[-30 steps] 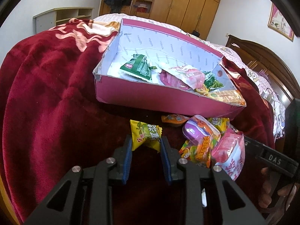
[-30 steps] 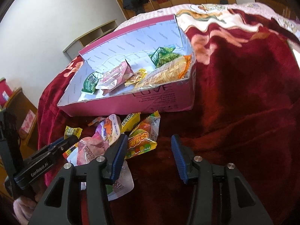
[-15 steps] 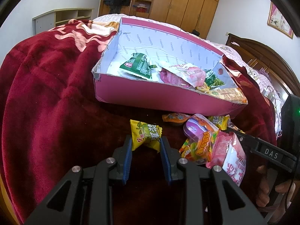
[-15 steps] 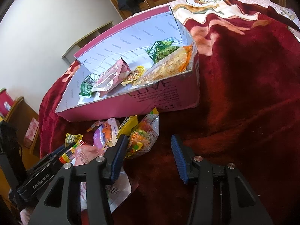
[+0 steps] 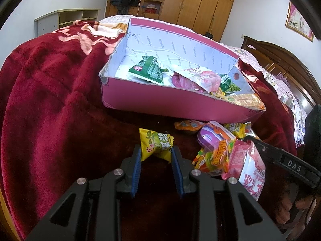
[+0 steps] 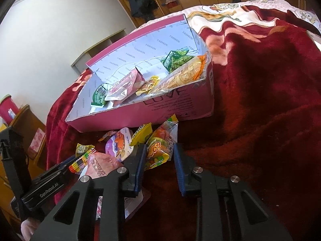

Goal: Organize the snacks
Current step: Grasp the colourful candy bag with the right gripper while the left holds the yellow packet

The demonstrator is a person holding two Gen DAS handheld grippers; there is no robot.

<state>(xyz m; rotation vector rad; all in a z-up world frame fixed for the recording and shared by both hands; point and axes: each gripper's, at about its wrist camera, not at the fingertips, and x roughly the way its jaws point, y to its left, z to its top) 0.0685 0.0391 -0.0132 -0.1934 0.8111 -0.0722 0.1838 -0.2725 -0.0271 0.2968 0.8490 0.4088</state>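
The left hand-held gripper (image 5: 155, 156) pinches a yellow candy (image 5: 156, 143); the right hand-held gripper (image 6: 159, 156), jaws just narrowed, clamps a gummy packet (image 6: 159, 150).

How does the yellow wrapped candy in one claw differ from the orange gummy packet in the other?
The yellow wrapped candy is small, with pinched ends and green fruit art; the orange gummy packet is a larger flat pouch with a clear edge. The candy lies alone on the red blanket; the packet sits within the loose snack pile. Both lie before the pink cardboard box, each pinched between blue pads.
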